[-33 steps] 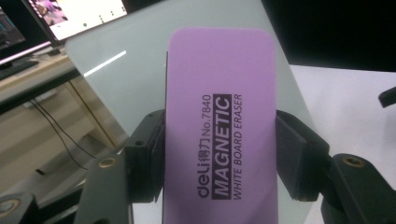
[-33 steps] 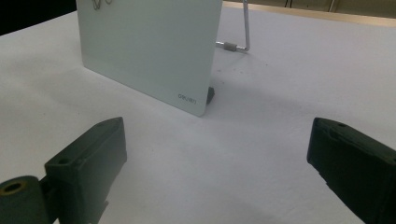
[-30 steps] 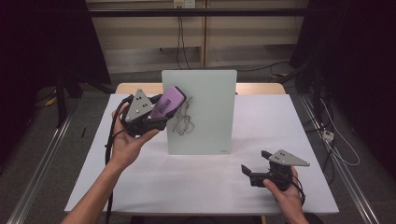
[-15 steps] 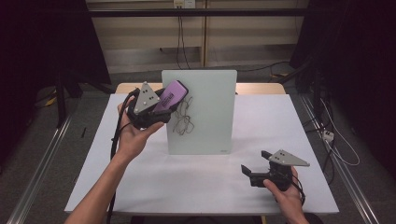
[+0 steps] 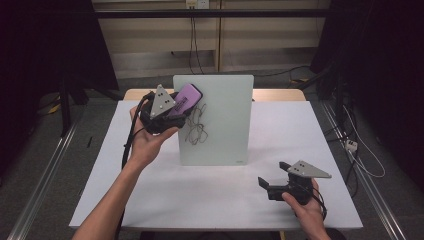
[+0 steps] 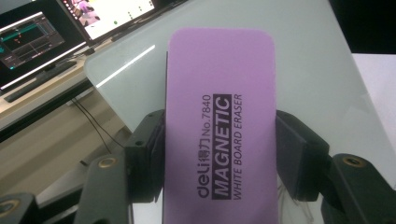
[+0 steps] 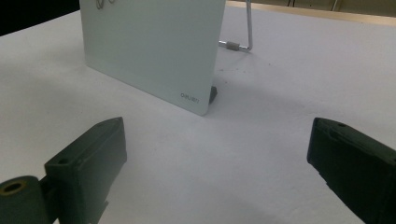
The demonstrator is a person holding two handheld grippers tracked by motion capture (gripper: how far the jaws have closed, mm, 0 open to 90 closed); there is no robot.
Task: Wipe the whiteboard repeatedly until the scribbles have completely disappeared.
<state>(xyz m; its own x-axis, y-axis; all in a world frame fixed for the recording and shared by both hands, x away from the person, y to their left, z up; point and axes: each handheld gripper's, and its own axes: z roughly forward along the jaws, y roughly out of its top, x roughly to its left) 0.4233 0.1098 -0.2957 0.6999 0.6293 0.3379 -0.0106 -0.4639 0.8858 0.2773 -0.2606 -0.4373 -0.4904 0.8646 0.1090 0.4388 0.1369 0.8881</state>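
Left gripper (image 6: 219,154) clamps the purple eraser (image 6: 224,126), its label legible here; since earlier, it edged nearer the whiteboard (image 5: 220,120). Right gripper (image 7: 215,163) rests open.

Computer monitors (image 6: 70,23) glow behind a white-covered table (image 5: 150,200); cables (image 5: 192,35) hang beyond.

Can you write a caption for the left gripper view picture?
Left gripper squeezes a purple eraser in front of the standing whiteboard.
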